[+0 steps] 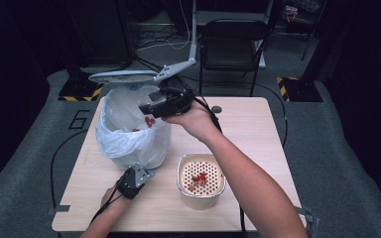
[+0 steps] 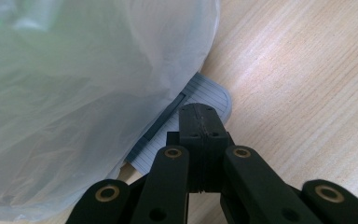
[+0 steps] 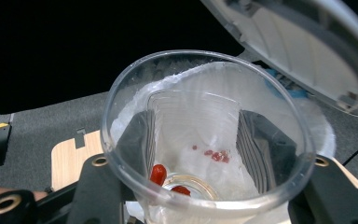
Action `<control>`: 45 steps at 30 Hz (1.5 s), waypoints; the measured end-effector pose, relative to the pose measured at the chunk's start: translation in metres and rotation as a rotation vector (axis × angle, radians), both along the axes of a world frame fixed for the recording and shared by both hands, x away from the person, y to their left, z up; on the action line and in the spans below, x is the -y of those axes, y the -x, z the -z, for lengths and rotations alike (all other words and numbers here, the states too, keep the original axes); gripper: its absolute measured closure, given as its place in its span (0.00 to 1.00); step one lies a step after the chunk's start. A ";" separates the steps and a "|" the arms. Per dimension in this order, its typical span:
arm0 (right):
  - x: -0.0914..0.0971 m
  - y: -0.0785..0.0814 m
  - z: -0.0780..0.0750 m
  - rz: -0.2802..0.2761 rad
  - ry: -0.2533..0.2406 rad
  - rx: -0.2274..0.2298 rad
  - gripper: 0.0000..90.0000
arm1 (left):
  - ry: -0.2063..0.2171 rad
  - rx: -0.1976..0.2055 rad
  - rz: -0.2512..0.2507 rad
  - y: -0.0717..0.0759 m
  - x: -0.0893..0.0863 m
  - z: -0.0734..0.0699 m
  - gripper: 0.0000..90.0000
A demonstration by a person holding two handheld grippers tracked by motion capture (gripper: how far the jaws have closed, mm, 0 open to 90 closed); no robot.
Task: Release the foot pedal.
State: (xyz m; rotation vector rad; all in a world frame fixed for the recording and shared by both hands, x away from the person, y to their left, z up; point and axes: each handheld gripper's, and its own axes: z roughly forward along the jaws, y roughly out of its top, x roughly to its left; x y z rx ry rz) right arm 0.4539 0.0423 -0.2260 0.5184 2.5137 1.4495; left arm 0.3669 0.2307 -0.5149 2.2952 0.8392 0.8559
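Right gripper view: right claw [image 3: 193, 140] grasping clear plastic cup [image 3: 205, 126] over lined bin [image 1: 129, 134]; left claw [image 2: 201, 122] clenched, empty, on bench [image 1: 248, 129].

A light wooden table [image 1: 258, 148] with rounded corners carries the things. At about ten o'clock on its top stands a bin lined with a white plastic bag [image 1: 129, 134], its grey foot [image 2: 205, 100] flat on the wood. At about six o'clock, near the front edge, sits a cream tub with a perforated insert [image 1: 201, 177], red bits lying on the insert. A small dark round object [image 1: 217, 109], possibly a cap, lies toward twelve o'clock near the far edge.
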 end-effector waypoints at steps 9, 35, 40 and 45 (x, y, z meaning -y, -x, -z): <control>-0.028 -0.009 0.015 0.040 -0.012 -0.016 0.51 | -0.003 -0.004 0.000 0.000 0.000 0.000 1.00; -0.016 -0.006 0.048 0.222 -0.089 -0.093 0.20 | 0.026 -0.011 -0.005 -0.001 -0.002 0.000 1.00; 0.026 0.008 0.052 0.249 -0.049 -0.063 0.23 | 0.058 -0.015 -0.051 -0.005 -0.008 -0.005 0.85; 0.066 0.014 0.066 0.290 0.008 -0.015 0.28 | 0.087 -0.062 -0.031 0.000 -0.008 -0.012 0.64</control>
